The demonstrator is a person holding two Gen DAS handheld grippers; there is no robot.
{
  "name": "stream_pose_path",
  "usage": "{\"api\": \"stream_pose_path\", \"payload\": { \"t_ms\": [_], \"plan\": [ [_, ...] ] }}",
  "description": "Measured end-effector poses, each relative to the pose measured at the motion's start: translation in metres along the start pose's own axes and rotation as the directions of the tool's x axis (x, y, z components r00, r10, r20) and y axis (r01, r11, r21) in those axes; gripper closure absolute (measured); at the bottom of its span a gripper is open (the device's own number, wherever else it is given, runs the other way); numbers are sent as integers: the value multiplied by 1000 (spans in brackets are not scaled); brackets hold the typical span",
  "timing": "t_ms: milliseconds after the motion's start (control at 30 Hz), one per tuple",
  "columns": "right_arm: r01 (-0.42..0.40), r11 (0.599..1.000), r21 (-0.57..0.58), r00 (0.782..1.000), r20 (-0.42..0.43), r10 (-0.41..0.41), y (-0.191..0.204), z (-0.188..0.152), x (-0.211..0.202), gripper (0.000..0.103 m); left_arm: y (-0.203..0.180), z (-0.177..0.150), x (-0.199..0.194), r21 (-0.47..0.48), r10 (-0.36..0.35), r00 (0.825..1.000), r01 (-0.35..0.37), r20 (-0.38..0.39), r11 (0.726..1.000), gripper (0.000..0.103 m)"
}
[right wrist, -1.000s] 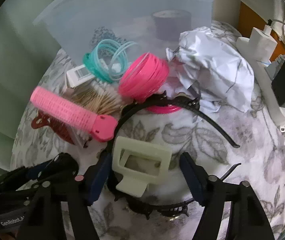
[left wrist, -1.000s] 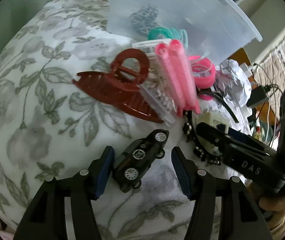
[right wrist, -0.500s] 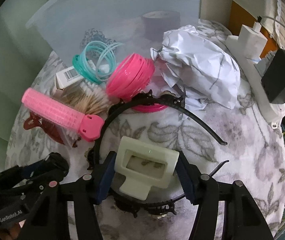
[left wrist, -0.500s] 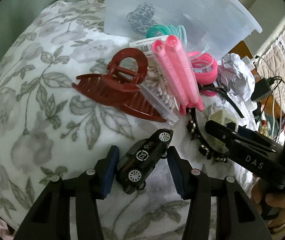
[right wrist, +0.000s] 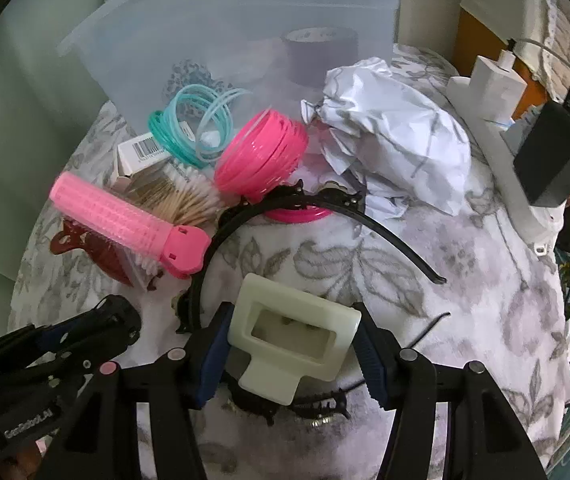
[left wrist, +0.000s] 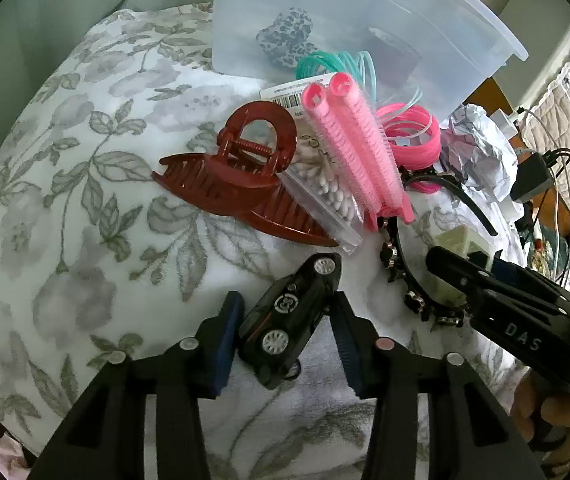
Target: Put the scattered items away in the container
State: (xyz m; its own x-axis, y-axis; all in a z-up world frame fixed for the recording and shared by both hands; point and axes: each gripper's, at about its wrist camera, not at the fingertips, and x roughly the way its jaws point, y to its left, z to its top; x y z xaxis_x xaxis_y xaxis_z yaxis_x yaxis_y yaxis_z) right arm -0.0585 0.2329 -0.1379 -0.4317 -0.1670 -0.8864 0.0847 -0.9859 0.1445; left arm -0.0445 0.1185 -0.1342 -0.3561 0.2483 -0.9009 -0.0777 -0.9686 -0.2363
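Note:
A black toy car (left wrist: 289,320) lies on the floral cloth between the jaws of my left gripper (left wrist: 287,300). The jaws are closing and the pads stand right at its sides without a clear squeeze. My right gripper (right wrist: 293,312) is shut on a cream rectangular hair clip (right wrist: 293,332), which rests over a black headband (right wrist: 325,208). The clear plastic container (right wrist: 225,40) stands at the back and holds a leopard scrunchie (left wrist: 287,36) and a dark tape roll (right wrist: 321,56). The right gripper's finger (left wrist: 485,292) also shows at the right of the left wrist view.
Between the grippers and the bin lie a red claw clip (left wrist: 237,176), pink rollers (left wrist: 353,148), a pack of cotton swabs (left wrist: 333,196), pink bangles (right wrist: 261,156), teal bangles (right wrist: 189,128) and crumpled paper (right wrist: 397,148). A power strip (right wrist: 497,120) with a black adapter (right wrist: 553,160) runs along the right.
The left jaws have narrowed around the toy car and the gripper has shifted closer over it. The right jaws have drawn in until both pads meet the cream clip.

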Motion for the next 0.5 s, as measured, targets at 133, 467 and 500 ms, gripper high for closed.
{"api": "stream_pose_path", "payload": {
  "t_ms": [133,467,500],
  "plan": [
    [-10,1000,17,1000,12,10,-7,-4,-9,42,-9,1,1,-6,9,1000,-9,1,1000,62],
    [-41,998,53,998,57,38,-3,0,-22,42,-46,4,-2,16,41,999,-41,17,999,70],
    [-44,997,55,997,61,41,-5,0,-23,42,-49,5,-1,17,44,999,-45,17,999,70]
  ]
}}
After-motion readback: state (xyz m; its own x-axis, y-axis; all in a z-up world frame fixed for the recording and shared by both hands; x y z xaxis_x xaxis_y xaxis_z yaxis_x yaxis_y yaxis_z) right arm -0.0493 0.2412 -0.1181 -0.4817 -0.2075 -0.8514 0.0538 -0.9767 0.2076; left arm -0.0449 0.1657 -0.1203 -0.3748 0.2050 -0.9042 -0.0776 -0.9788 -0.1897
